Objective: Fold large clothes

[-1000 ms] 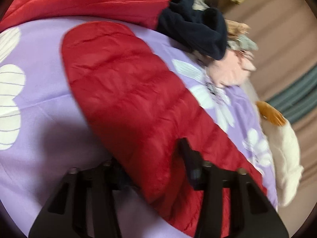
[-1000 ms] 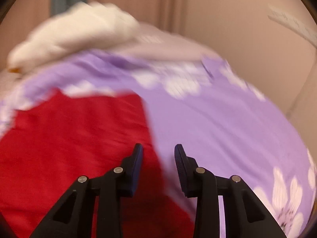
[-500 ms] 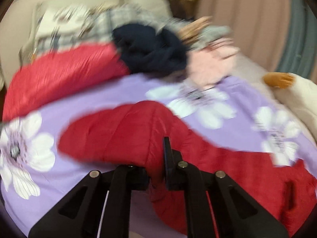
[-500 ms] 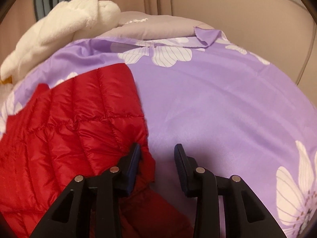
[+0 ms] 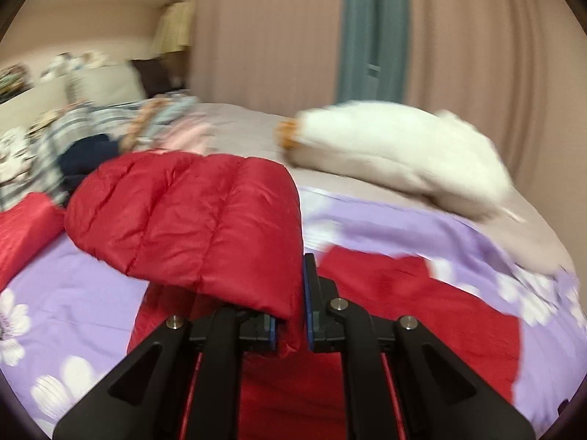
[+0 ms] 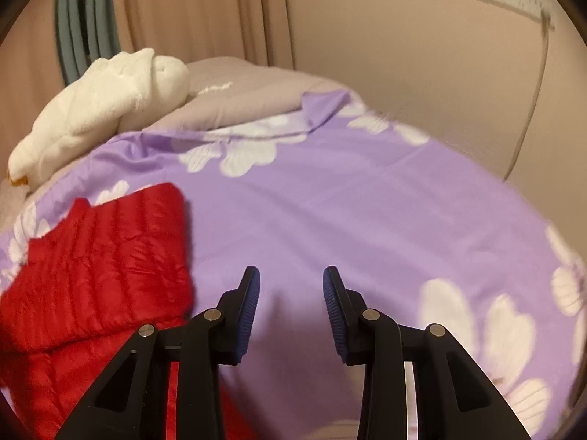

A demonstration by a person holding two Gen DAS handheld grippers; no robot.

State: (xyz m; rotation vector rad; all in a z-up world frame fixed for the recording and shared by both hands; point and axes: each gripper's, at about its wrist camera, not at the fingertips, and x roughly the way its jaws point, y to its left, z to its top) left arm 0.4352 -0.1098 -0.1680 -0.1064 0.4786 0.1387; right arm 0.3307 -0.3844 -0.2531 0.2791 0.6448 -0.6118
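A red quilted down jacket (image 5: pixel 385 315) lies on a purple flowered bedspread (image 5: pixel 73 293). My left gripper (image 5: pixel 291 326) is shut on the jacket's sleeve (image 5: pixel 190 220) and holds it lifted above the jacket body. In the right wrist view the jacket (image 6: pixel 99 267) lies at the left on the bedspread (image 6: pixel 348 212). My right gripper (image 6: pixel 291 308) is open and empty, over bare bedspread just right of the jacket's edge.
A white plush toy (image 5: pixel 396 146) lies at the far side of the bed, also in the right wrist view (image 6: pixel 102 102). A heap of clothes (image 5: pixel 95 139) and another red garment (image 5: pixel 22 234) lie at the far left. Curtains (image 5: pixel 367 29) and a wall stand behind.
My left gripper has lifted the sleeve and swung it over toward the jacket body. My right gripper has moved right, off the jacket's edge, and stays open.
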